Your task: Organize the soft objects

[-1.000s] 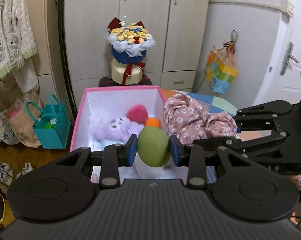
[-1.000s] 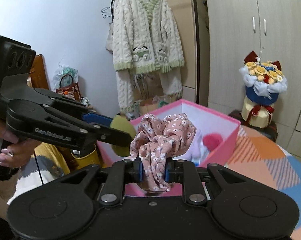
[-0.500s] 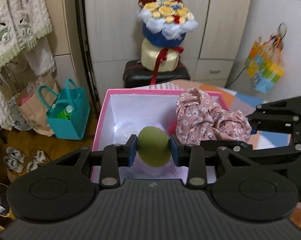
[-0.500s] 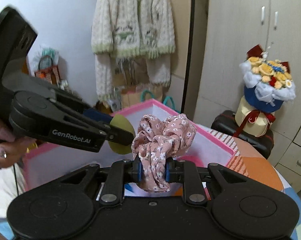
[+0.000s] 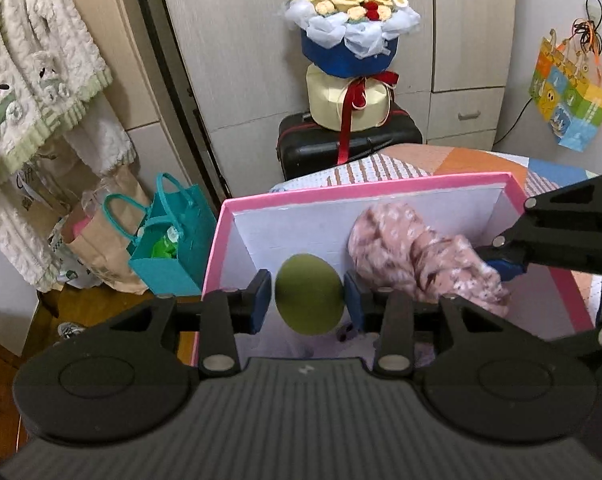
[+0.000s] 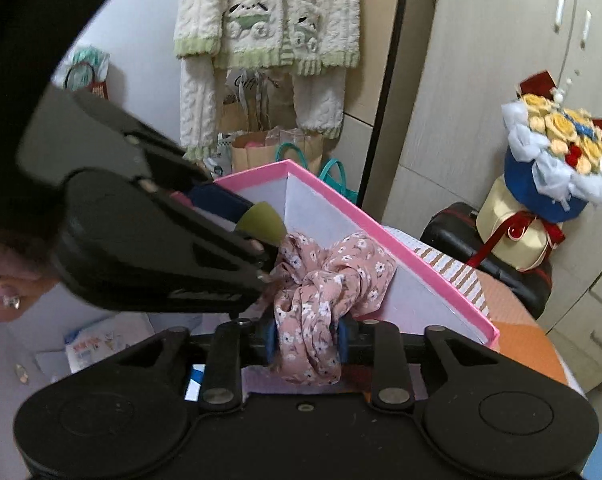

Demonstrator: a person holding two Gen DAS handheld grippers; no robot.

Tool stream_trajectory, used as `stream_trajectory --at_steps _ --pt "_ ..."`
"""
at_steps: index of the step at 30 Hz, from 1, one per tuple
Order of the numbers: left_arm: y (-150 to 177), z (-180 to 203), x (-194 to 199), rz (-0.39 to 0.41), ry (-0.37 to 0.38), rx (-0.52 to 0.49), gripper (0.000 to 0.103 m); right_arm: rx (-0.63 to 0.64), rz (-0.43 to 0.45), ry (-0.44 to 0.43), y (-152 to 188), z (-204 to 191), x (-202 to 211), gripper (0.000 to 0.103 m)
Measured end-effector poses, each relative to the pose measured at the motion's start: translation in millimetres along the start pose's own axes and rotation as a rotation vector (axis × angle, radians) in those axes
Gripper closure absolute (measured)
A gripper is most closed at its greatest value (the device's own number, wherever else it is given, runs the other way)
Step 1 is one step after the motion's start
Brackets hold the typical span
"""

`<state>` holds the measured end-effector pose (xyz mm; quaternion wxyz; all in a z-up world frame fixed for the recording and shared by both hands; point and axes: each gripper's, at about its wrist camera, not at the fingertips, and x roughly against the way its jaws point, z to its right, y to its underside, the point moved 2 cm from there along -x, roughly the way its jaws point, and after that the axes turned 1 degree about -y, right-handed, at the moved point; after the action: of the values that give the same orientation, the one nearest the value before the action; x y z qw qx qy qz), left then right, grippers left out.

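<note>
A pink box (image 5: 361, 188) with white inner walls stands open below both grippers. My left gripper (image 5: 306, 300) hangs over its near left part with a green egg-shaped sponge (image 5: 310, 294) between the pads. Its jaws are opening, and a thin gap shows on each side of the sponge. A pink floral scrunchie (image 6: 321, 280) is bunched between the pads of my right gripper (image 6: 306, 338). Those jaws are opening too, but the cloth still touches both pads. In the right wrist view the left gripper (image 6: 257, 248) crosses just above the scrunchie, with the sponge (image 6: 261, 222) at its tip.
A flower bouquet (image 5: 349, 40) sits on a black suitcase (image 5: 349, 144) behind the box. A teal bag (image 5: 169, 248) and paper bags stand on the floor at left, under a hanging knit cardigan (image 6: 269, 20). The box rests on a patterned cloth (image 5: 461, 160). A hand (image 6: 5, 280) holds the left gripper.
Both grippers moved forward and down, over the box. The left pads have parted from the green sponge. The right pads stand slightly wider around the scrunchie.
</note>
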<state>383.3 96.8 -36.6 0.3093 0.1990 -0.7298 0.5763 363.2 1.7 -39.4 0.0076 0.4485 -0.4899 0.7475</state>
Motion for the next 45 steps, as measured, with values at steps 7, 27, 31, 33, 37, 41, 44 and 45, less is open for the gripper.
stream_trajectory --at_steps 7,27,31,33,37,41,44,45 --pt "2 -6 18 0.086 -0.025 0.024 0.043 0.004 0.021 0.082 8 -4 7 0.04" --pt "53 -23 129 0.134 0.069 0.05 0.011 -0.109 0.207 0.135 41 -39 119 0.036" --pt "59 -16 149 0.086 0.052 0.047 0.005 -0.115 0.219 0.151 44 -52 141 0.034" --pt "60 -12 161 0.069 0.046 0.042 0.003 -0.139 0.226 0.147 46 -57 153 0.032" --pt "69 -4 193 0.119 0.053 0.017 0.003 -0.195 0.24 0.14 52 -61 176 0.03" --pt "81 2 219 0.144 0.077 0.032 0.003 -0.23 0.258 0.146 63 -66 199 0.021" --pt "90 10 227 0.152 0.045 0.055 0.003 -0.24 0.287 0.162 76 -70 216 0.016" --pt "92 15 228 0.149 0.028 0.05 0.003 -0.241 0.293 0.171 80 -71 220 0.015"
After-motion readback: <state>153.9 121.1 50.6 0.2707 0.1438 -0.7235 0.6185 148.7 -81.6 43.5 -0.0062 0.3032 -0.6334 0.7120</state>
